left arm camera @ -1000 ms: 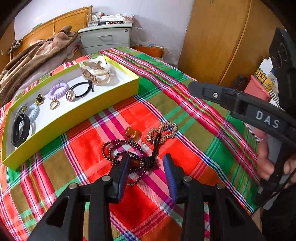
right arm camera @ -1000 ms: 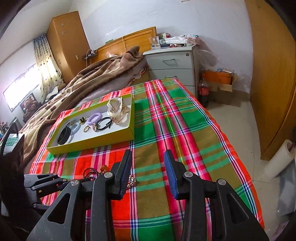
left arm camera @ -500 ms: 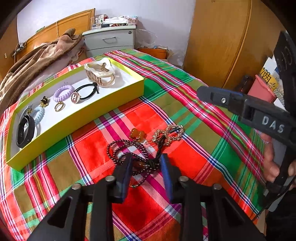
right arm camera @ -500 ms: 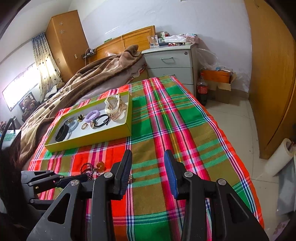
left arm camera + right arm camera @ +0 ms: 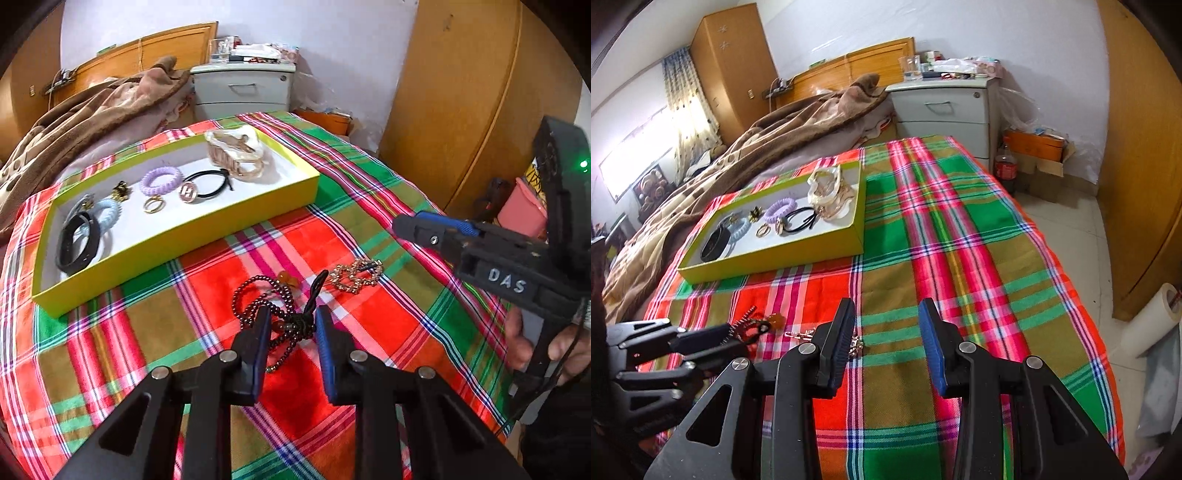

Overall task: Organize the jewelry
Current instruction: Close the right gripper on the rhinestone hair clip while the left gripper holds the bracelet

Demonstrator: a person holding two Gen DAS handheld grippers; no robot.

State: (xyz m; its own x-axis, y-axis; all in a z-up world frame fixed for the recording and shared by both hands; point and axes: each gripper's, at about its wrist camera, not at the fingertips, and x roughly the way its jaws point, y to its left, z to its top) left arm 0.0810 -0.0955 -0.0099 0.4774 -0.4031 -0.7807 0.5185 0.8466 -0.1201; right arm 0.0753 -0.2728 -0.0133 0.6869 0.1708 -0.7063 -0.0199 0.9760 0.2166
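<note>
Beads are the big news. A second ago the left gripper (image 5: 289, 328) had its jaws wide on both sides of the dark bead string (image 5: 264, 299). Now the jaws are closing, and the knotted middle of the string sits right between the blue pads. The pads look very near the knot, but I cannot tell if they press on it yet. The blanket also sits a bit farther below the gripper than before. My guess is that the pick-up is under way, and the string goes into the tray next.

Far to the front-left of the left gripper lies the yellow tray (image 5: 184, 236). It already has a black band, hair ties, rings and a gold watch inside. Its near wall stands up like a little fence, so the beads must go over it, not into it. The white floor near the tray's right end looks bare, so there is room to drop the string.

Just ahead and right of the left gripper lies the gold sparkly clip (image 5: 356, 275). It is near the beads, and a black cord runs between them, so it could get dragged along.

Right of that, the right gripper (image 5: 886, 343) hangs over the plaid blanket (image 5: 960, 236) with its jaws spread and nothing in them. It has not moved. The blanket edge falls away to the floor on its right side.
</note>
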